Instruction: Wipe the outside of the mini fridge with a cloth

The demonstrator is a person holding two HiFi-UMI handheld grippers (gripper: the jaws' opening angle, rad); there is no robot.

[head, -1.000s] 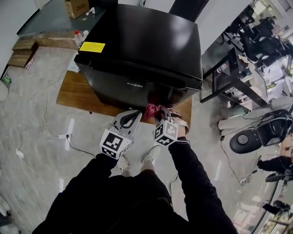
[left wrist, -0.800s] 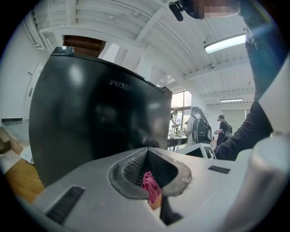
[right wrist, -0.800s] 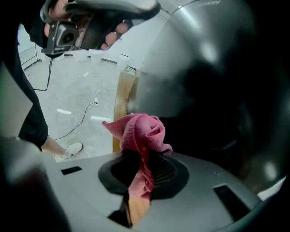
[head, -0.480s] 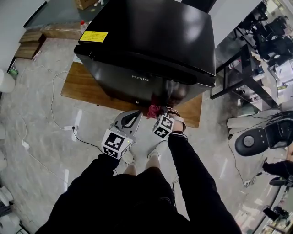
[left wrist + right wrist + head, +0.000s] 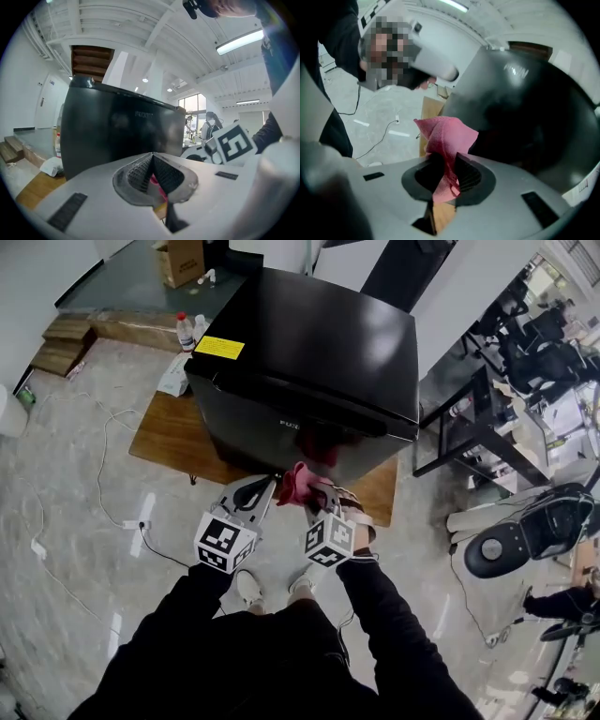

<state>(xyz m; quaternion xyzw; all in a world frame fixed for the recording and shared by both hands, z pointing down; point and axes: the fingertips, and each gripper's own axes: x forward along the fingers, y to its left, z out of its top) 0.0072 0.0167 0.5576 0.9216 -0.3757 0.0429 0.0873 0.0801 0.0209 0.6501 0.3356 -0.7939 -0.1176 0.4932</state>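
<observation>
The right gripper's (image 5: 446,161) jaws pinch a pink cloth (image 5: 446,136), which hides their tips. The black mini fridge (image 5: 319,362) stands just beyond them. The left gripper's (image 5: 152,157) jaws are pressed together alongside. Only "FU" of the door lettering can be read, and the yellow label (image 5: 218,348) is too small to read.

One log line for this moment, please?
right hand-held gripper: shut on pink cloth, by mini fridge front | left hand-held gripper: shut

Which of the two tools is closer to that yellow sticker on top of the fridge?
Left. The left tool hangs in front of the fridge door, below the corner with the sticker. The right tool, gripping a cloth, is beside it, farther right.
</observation>
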